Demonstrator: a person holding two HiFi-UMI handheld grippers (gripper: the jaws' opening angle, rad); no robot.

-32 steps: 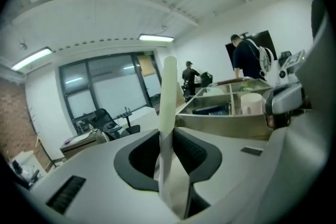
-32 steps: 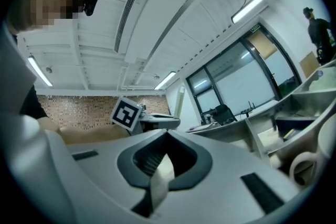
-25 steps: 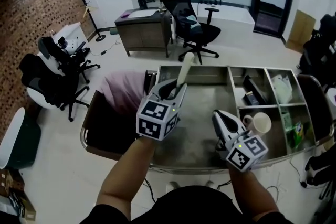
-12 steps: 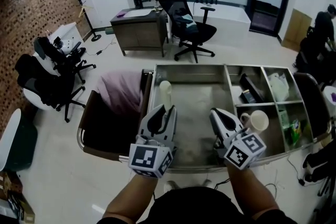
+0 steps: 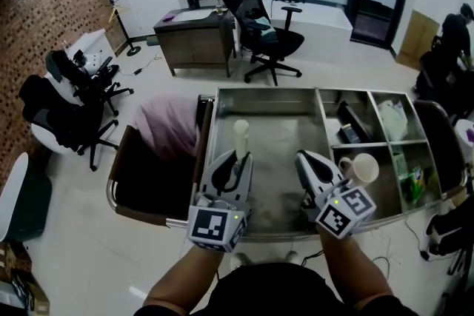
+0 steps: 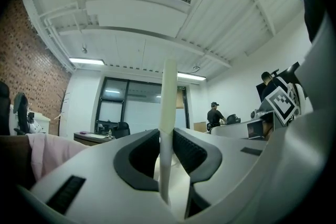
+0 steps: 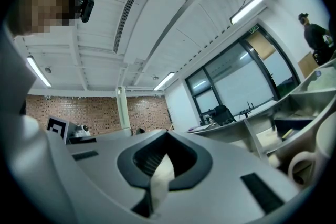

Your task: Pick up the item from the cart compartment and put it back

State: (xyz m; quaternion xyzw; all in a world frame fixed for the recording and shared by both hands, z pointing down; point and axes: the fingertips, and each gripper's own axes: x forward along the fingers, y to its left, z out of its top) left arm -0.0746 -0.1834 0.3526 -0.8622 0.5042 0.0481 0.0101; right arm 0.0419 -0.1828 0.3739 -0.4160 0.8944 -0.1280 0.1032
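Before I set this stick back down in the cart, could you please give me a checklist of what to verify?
1. Grip: ok; the left gripper is clamped on the cream stick.
2. Landing spot: ok; the cart's large compartment shows bare metal around the stick.
3. Clearance from the mug: ok; it sits in its own compartment, apart from the stick.
4. Room beside the right gripper: ok; it is apart from the left one.
5. Right jaws empty: cannot tell; a pale sliver shows behind the closed tips.
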